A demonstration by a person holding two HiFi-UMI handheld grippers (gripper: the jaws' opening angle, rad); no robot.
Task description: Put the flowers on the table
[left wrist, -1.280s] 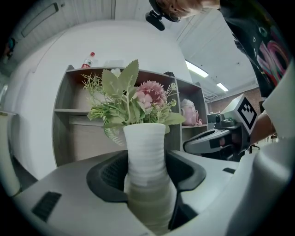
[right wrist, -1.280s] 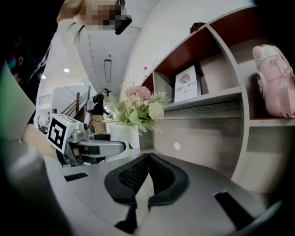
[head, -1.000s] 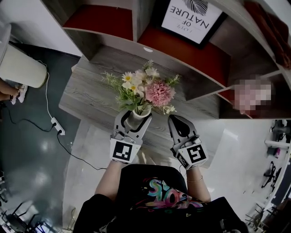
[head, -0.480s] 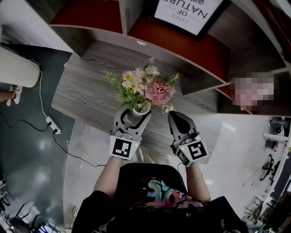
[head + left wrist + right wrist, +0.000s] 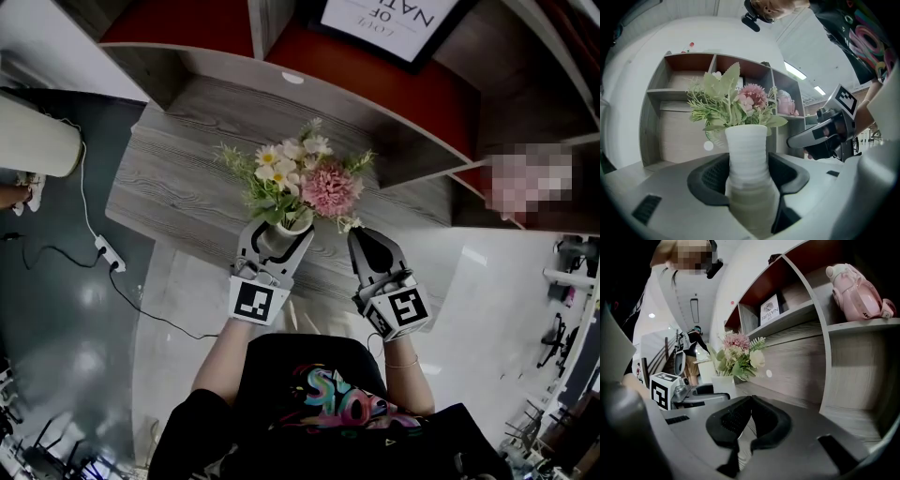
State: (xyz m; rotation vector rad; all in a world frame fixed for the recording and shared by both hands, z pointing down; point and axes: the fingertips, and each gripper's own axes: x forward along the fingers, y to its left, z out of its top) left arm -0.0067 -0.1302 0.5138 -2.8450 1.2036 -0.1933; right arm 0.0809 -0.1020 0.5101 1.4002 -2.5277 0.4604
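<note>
Starting nearest the onlooker: the person's left gripper has its jaws closed around the ribbed white vase, pads pressed to both sides of the narrow body. The right gripper rides just beside it with its jaws drawn together on nothing.

The vase stands upright in the grip. The flowers, white daisies, a pink bloom and green sprigs, rise from its mouth over the near part of the grey wood-grain table. Whether the base touches the tabletop cannot be told, since the jaws hide it.

Beyond the table stands the shelf unit with red back panels, and a framed print sits in one bay.

Compared with one second ago, little differs. The clamp on the vase is unchanged, and both grippers have only crept slightly farther in over the table. The carry therefore appears nearly complete, and the remaining step is probably lowering the vase and releasing it.
</note>
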